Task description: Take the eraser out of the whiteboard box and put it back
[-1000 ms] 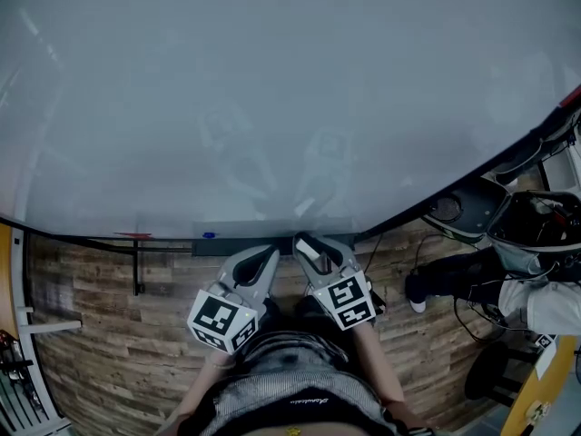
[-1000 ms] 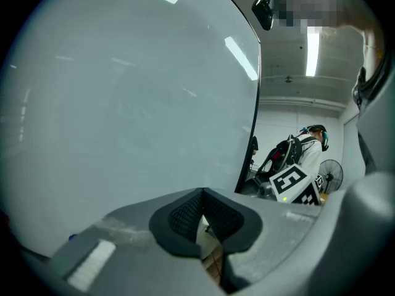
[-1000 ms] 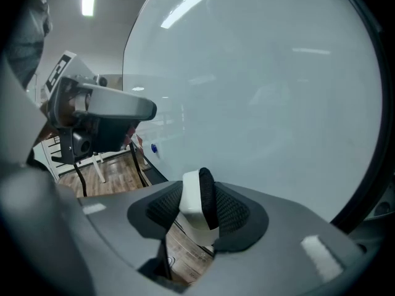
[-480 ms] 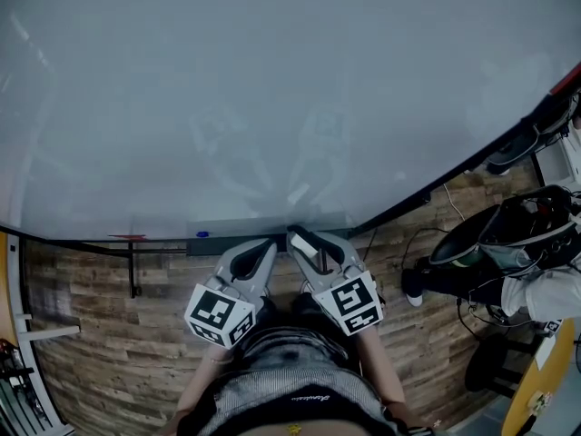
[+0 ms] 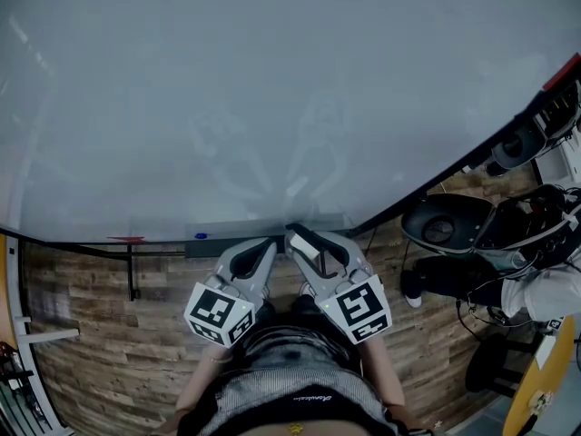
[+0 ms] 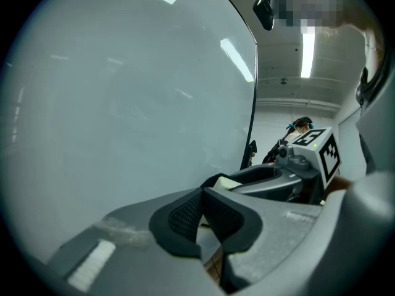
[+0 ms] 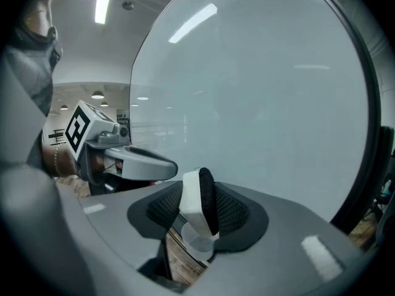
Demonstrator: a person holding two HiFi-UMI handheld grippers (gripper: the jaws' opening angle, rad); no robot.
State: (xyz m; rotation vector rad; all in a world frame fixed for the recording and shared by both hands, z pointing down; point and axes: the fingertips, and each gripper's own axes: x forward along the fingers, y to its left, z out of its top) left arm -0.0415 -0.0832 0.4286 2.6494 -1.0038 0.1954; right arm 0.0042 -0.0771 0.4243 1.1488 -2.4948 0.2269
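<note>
While whiteboard (image 5: 272, 89) is filling upper head view, gray whiteboard box (image 5: 227, 240) is sitting along its lower edge, just ahead of both grippers. Left gripper (image 5: 270, 243) is hovering near box, fingers clenched on nothing. Right gripper (image 5: 304, 242) is clamping eraser (image 7: 199, 205) upright between fingers, white back leftward, black felt rightward, near box.

Right hand-held gripper (image 5: 316, 245) risen, eraser (image 7: 196, 202) lifted with it (higher above the whiteboard box (image 5: 227, 236))
</note>
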